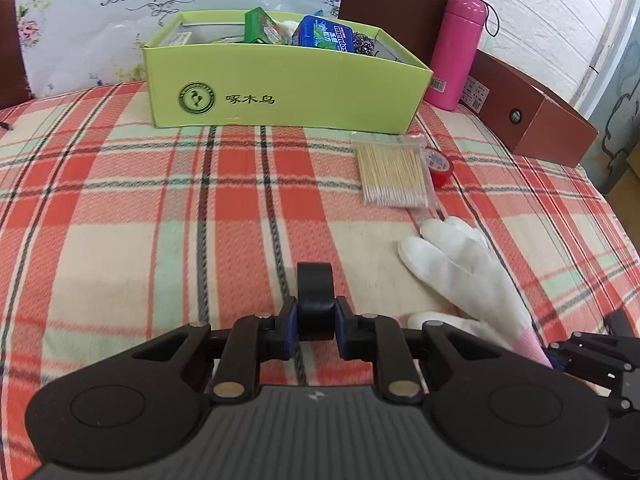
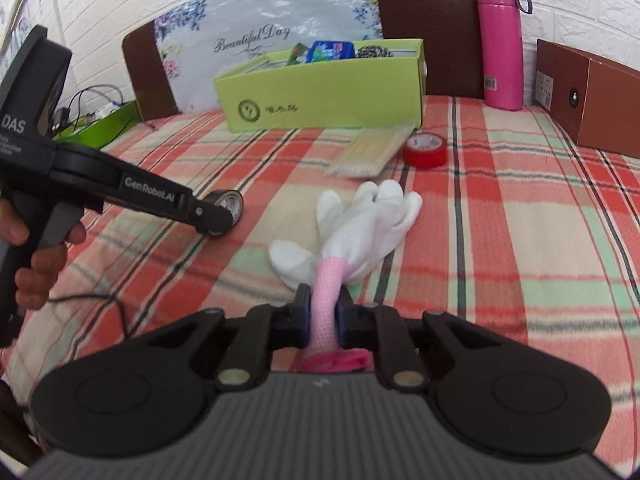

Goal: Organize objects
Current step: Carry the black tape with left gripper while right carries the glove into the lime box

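Right wrist view, white glove (image 2: pixel 368 220), pink cuff pinched by right gripper (image 2: pixel 324 316), left gripper (image 1: pixel 315 316) clamping black tape roll (image 1: pixel 315 288)

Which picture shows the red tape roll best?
The right wrist view: the red tape roll lies in full sight on the plaid cloth. In the left wrist view it is half hidden behind the cotton swab bag.
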### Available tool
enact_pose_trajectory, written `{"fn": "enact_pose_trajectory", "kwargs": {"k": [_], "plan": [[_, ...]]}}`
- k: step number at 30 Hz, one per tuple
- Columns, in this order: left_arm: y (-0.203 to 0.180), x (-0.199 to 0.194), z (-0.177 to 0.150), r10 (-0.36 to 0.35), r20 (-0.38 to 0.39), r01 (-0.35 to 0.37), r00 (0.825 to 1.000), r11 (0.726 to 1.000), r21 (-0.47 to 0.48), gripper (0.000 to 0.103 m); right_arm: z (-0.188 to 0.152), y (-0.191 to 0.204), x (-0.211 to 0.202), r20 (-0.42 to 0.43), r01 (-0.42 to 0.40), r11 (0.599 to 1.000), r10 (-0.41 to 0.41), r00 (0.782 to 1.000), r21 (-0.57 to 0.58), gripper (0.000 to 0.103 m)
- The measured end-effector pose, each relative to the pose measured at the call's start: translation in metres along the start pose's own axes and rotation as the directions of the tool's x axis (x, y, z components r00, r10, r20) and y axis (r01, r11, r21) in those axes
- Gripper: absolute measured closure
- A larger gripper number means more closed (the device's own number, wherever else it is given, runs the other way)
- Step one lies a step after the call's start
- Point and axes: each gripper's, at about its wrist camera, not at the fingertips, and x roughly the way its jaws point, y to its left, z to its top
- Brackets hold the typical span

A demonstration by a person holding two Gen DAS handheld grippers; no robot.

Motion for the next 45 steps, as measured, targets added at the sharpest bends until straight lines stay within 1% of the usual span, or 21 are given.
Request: {"fn": "enact_pose_trajectory", "kwargs": {"k": [1, 2, 3, 4, 5, 8, 12, 13, 14, 16, 18, 21, 23, 24, 25, 26, 27, 34, 39, 42, 45], "plan": [[0.000, -0.003, -0.004, 0.011, 0.007, -0.011, 1.000, 1.000, 0.000, 0.081, -0.003, 0.003, -0.003, 0.002, 0.009, 1.000, -0.009, 1.000, -0.016, 0.080], [0.000, -0.004, -0.006, 0.029, 0.012, -0.029, 0.999, 1.000, 0.000, 0.072, -0.005, 0.006, -0.006, 0.007, 0.023, 0.999, -0.022, 1.000, -0.029, 0.072], [0.000, -0.005, -0.009, 0.047, 0.017, -0.047, 0.999, 0.999, 0.002, 0.065, -0.006, 0.009, -0.008, 0.016, 0.036, 0.999, -0.036, 0.999, -0.039, 0.052], [0.000, -0.005, -0.010, 0.068, 0.020, -0.068, 0.997, 0.998, 0.000, 0.047, -0.005, 0.010, -0.010, 0.027, 0.051, 0.998, -0.049, 0.998, -0.046, 0.043], [-0.001, -0.006, -0.011, 0.086, 0.029, -0.086, 0.996, 0.996, -0.002, 0.042, -0.004, 0.011, -0.011, 0.038, 0.064, 0.997, -0.062, 0.997, -0.050, 0.042], [0.000, -0.011, -0.011, 0.088, 0.050, -0.087, 0.995, 0.996, -0.011, 0.042, 0.002, 0.011, -0.012, 0.057, 0.075, 0.996, -0.073, 0.996, -0.048, 0.042], [-0.003, -0.008, -0.005, 0.083, 0.067, -0.082, 0.994, 0.997, -0.012, 0.042, 0.005, 0.011, -0.007, 0.050, 0.081, 0.996, -0.079, 0.996, -0.041, 0.042], [-0.005, -0.006, -0.004, 0.081, 0.069, -0.081, 0.994, 0.997, -0.009, 0.044, 0.006, 0.011, -0.006, 0.053, 0.081, 0.996, -0.079, 0.995, -0.038, 0.042], [-0.006, -0.004, -0.003, 0.075, 0.070, -0.075, 0.995, 0.997, -0.002, 0.052, 0.007, 0.012, -0.004, 0.055, 0.083, 0.996, -0.081, 0.995, -0.035, 0.042], [-0.008, 0.002, -0.001, 0.062, 0.053, -0.062, 0.997, 0.998, 0.007, 0.064, 0.009, 0.012, 0.002, 0.046, 0.088, 0.996, -0.087, 0.995, -0.030, 0.042], [-0.007, 0.007, -0.001, 0.066, 0.045, -0.066, 0.997, 0.998, -0.009, 0.065, 0.011, 0.011, 0.011, 0.023, 0.089, 0.996, -0.089, 0.996, -0.014, 0.045], [-0.004, 0.010, 0.000, 0.089, 0.054, -0.087, 0.995, 0.996, -0.028, 0.064, 0.011, 0.009, 0.022, -0.006, 0.089, 0.996, -0.089, 0.996, 0.013, 0.059], [-0.004, 0.011, 0.000, 0.081, 0.054, -0.080, 0.995, 0.997, -0.022, 0.064, 0.010, 0.010, 0.023, -0.001, 0.095, 0.995, -0.095, 0.995, 0.023, 0.068], [-0.004, 0.010, 0.000, 0.077, 0.054, -0.076, 0.996, 0.997, -0.017, 0.065, 0.011, 0.010, 0.023, -0.002, 0.092, 0.995, -0.092, 0.996, 0.025, 0.077], [-0.003, 0.010, 0.000, 0.071, 0.052, -0.070, 0.996, 0.997, -0.014, 0.074, 0.011, 0.012, 0.022, -0.002, 0.089, 0.996, -0.089, 0.996, 0.025, 0.086], [-0.002, 0.009, 0.000, 0.059, 0.046, -0.058, 0.997, 0.998, -0.018, 0.084, 0.011, 0.013, 0.020, -0.004, 0.087, 0.996, -0.087, 0.996, 0.023, 0.090], [-0.001, 0.007, 0.000, 0.044, 0.040, -0.043, 0.998, 0.999, -0.028, 0.084, 0.012, 0.015, 0.018, -0.004, 0.084, 0.996, -0.084, 0.996, 0.021, 0.092], [0.001, -0.027, 0.005, 0.004, 0.088, -0.003, 0.996, 1.000, -0.011, 0.084, 0.034, 0.028, -0.012, 0.068, 0.025, 1.000, -0.024, 0.997, -0.012, 0.093], [0.002, -0.058, 0.035, 0.013, 0.175, -0.017, 0.985, 1.000, 0.020, 0.084, 0.072, 0.034, -0.030, 0.151, -0.008, 0.998, 0.017, 0.988, -0.059, 0.093], [0.005, -0.068, 0.057, 0.010, 0.218, -0.015, 0.976, 1.000, 0.021, 0.084, 0.098, 0.034, -0.031, 0.196, -0.008, 0.997, 0.024, 0.980, -0.082, 0.093], [0.006, -0.071, 0.081, 0.030, 0.251, -0.039, 0.968, 0.999, 0.032, 0.084, 0.123, 0.033, -0.027, 0.233, 0.005, 0.995, 0.019, 0.972, -0.103, 0.093]]}}
